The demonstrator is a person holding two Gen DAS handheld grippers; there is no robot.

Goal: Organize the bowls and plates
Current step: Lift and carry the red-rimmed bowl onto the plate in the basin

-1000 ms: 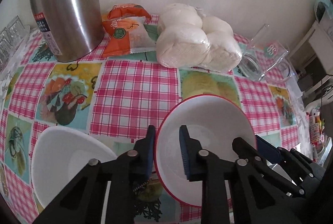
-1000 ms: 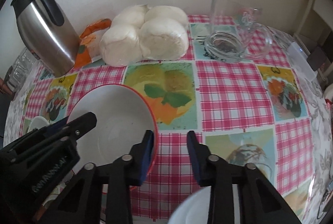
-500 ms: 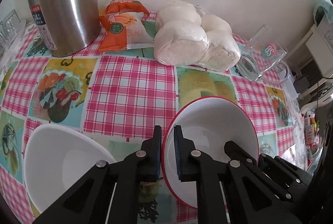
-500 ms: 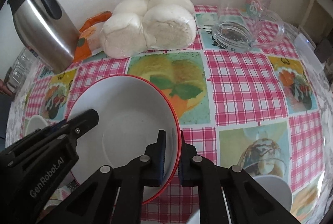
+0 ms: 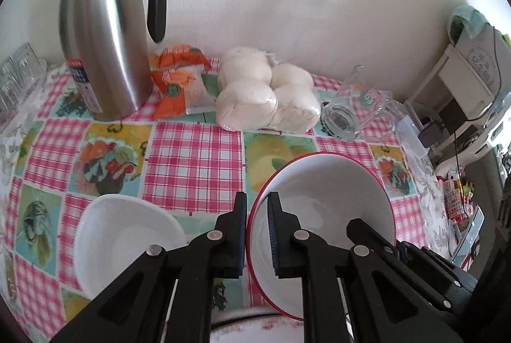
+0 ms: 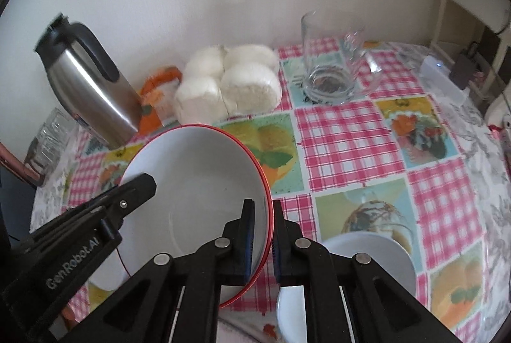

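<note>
**Both tongs pinch the red-rimmed bowl by opposite edges**

Left gripper has its pads pressed together on the left edge of the red-rimmed white bowl, one pad outside the rim and one inside. Right gripper grips the same bowl's right edge in the same way, its jaws nearly touching with only the thin rim between them. Held at both sides, the bowl hangs tilted above the checked tablecloth, clear of the surface.

Left of it on the cloth sits a plain white bowl; another white bowl lies just to the right of the right gripper, with a white plate edge below it. A floral-rimmed dish peeks in under the left gripper.

Along the wall stand a steel thermos jug, an orange snack packet, a bag of white buns and a glass mug. Ribbed glassware sits at the far left.
</note>
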